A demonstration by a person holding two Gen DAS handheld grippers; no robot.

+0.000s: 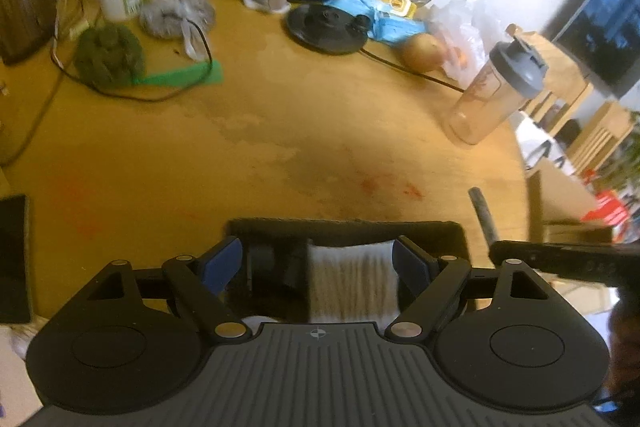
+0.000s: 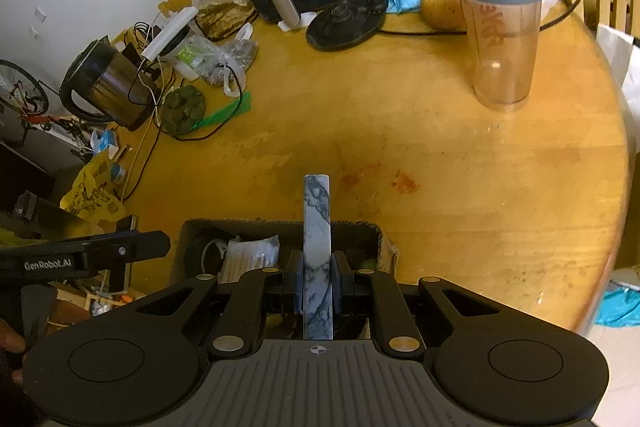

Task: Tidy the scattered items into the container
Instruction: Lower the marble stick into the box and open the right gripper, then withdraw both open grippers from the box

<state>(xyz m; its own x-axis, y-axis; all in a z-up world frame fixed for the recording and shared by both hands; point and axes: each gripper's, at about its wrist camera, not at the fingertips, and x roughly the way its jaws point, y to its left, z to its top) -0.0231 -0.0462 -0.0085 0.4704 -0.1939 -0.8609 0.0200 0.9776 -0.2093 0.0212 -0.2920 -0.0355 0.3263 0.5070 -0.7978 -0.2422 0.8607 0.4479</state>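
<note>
Marbled bar [image 2: 317, 247]: stiff, smooth, likely slippery; I clamp it mid-length in my right gripper [image 2: 317, 281], above the dark container [image 2: 280, 227]. My left gripper [image 1: 318, 263] stands open over a white packet [image 1: 352, 279] inside.

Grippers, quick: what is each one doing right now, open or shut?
Left gripper: jaws open over the dark container, gripping nothing.
Right gripper: jaws shut on a flat marble-patterned bar.
</note>
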